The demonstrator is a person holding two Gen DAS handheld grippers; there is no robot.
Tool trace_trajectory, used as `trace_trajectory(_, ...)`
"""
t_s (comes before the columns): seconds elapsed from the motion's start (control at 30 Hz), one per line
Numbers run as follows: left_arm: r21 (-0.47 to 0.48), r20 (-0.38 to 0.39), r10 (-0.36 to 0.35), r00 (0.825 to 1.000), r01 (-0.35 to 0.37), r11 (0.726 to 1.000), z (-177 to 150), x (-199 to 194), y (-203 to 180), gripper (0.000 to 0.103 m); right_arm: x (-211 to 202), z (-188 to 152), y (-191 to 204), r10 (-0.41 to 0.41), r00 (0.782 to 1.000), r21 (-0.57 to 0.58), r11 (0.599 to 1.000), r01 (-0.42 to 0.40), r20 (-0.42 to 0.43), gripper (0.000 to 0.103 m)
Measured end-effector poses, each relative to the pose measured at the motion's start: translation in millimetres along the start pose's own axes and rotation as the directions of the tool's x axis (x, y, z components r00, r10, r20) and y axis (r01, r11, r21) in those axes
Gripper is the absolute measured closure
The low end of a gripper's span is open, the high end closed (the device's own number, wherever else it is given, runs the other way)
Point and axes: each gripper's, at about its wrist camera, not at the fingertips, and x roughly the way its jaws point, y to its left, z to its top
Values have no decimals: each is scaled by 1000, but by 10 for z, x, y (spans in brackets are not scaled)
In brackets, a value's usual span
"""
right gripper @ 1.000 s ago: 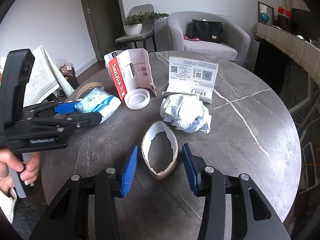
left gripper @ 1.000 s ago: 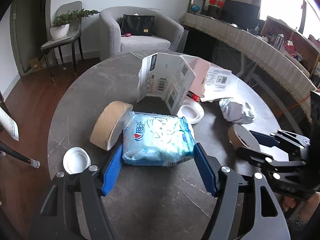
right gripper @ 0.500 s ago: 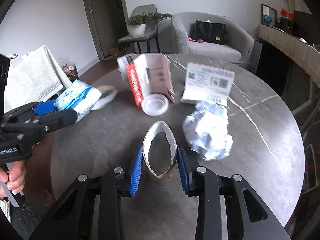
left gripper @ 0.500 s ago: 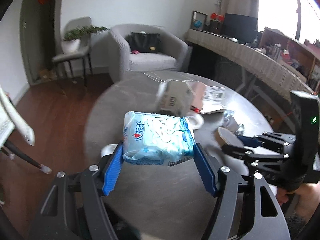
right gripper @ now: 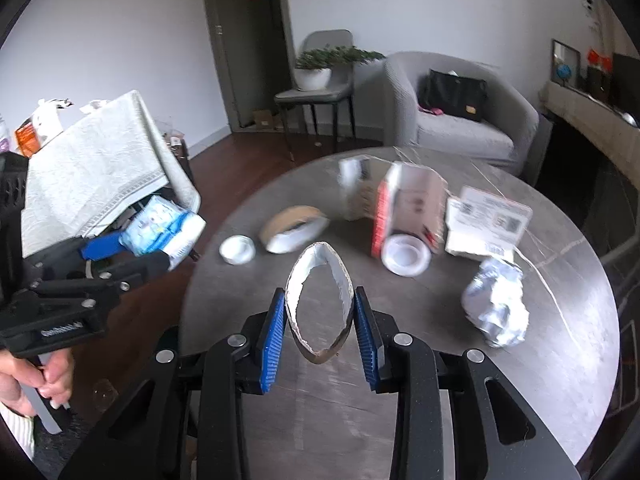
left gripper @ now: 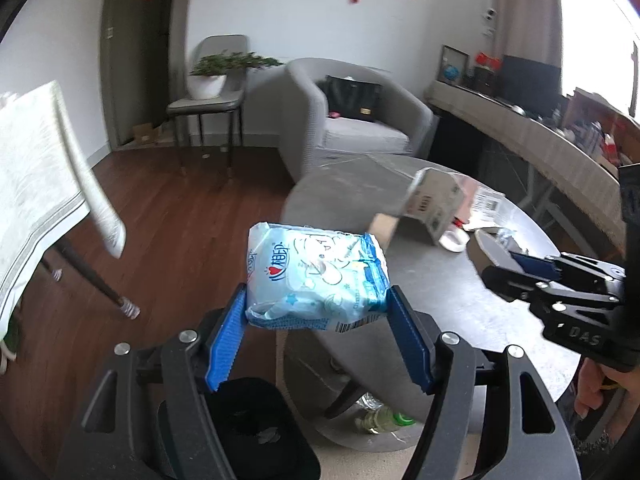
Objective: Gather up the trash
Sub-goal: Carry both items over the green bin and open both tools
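Observation:
My left gripper (left gripper: 318, 320) is shut on a light blue tissue pack (left gripper: 316, 276) and holds it in the air left of the round grey table (left gripper: 440, 300), above a black bin (left gripper: 256, 428) on the floor. The pack also shows in the right wrist view (right gripper: 160, 230). My right gripper (right gripper: 320, 328) is shut on a squashed cardboard ring (right gripper: 320, 304) and holds it above the table (right gripper: 420, 400).
On the table lie a brown tape roll (right gripper: 294, 226), two white lids (right gripper: 237, 249) (right gripper: 404, 258), open cartons (right gripper: 404, 204), a printed card (right gripper: 488, 222) and crumpled paper (right gripper: 498, 306). A cloth-covered stand (right gripper: 96, 164) is left; an armchair (right gripper: 452, 120) is behind.
My left gripper lifted the tissue pack off the table and swung it left over the floor and bin. My right gripper closed on the cardboard ring and raised it.

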Motion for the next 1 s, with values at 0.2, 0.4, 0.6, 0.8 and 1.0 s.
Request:
trace_trajectory(0.2, -80, -46, 43, 998, -47, 996, -220, -61, 328, 32, -20, 67, 328, 54, 998, -52, 997, -53, 25, 69)
trace_trajectory(0.4, -110, -120, 92, 988, -105, 988, -466, -18, 564, 32, 39, 129, 627, 88, 996, -109, 990, -85, 27, 69)
trace_trajectory(0.6, -141, -178, 121, 977, -147, 979, -639, 47, 827, 32, 94, 146, 900, 122, 992, -141, 983, -117, 22, 69)
trace_trajectory(0.8, -126, -269, 150, 951, -189, 974, -842, 179, 1020, 32, 164, 164, 1152, 157, 988, -169, 974, -153, 13, 69)
trace_trajectory(1.0, -148, -396, 115, 911, -187, 971, -1091, 363, 1211, 31, 288, 173, 1423, 191, 981, -190, 963, -190, -14, 69)
